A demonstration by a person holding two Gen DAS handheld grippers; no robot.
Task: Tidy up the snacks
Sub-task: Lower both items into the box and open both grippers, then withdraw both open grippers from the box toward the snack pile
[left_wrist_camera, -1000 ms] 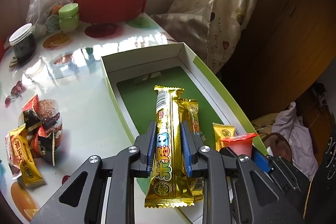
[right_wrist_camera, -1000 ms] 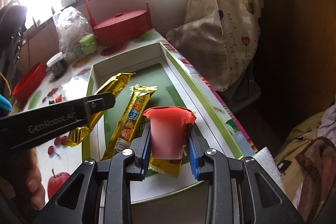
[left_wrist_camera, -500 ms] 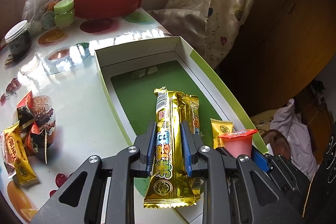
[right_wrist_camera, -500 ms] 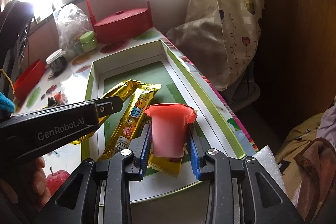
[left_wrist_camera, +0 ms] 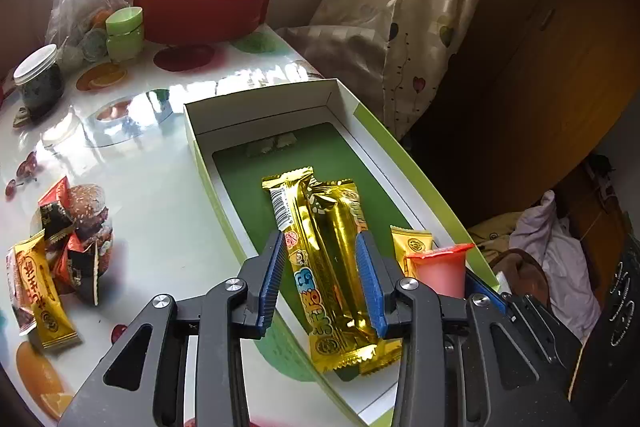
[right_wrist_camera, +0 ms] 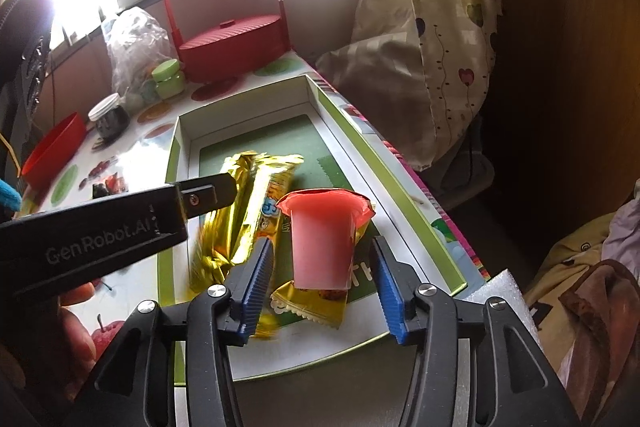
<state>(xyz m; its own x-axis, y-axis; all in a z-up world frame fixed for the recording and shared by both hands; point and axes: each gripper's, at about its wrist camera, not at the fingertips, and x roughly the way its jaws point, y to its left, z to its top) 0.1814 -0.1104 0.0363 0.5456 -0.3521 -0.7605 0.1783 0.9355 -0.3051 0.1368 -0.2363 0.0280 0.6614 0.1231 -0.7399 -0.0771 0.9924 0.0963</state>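
- Gold snack bar (left_wrist_camera: 320,259): lies in green-lined box (left_wrist_camera: 352,115), between opening left tool (left_wrist_camera: 322,281) pads, untouched.
- Pink jelly cup (right_wrist_camera: 322,239): stands on a wrapper in the box; right tool (right_wrist_camera: 320,287) opening, clear of it.
- Loose snacks (left_wrist_camera: 52,247) on table (left_wrist_camera: 160,219).

1. My left gripper (left_wrist_camera: 322,281) is a black plastic frame with triangular cut-outs in its arms.
2. Its fingers (left_wrist_camera: 370,287) wear blue ribbed pads, with round silver screws just behind them.
3. My right gripper (right_wrist_camera: 320,287) is built the same.
4. Beside it, the left gripper's black side reads "GenRobot.AI" in pale letters.
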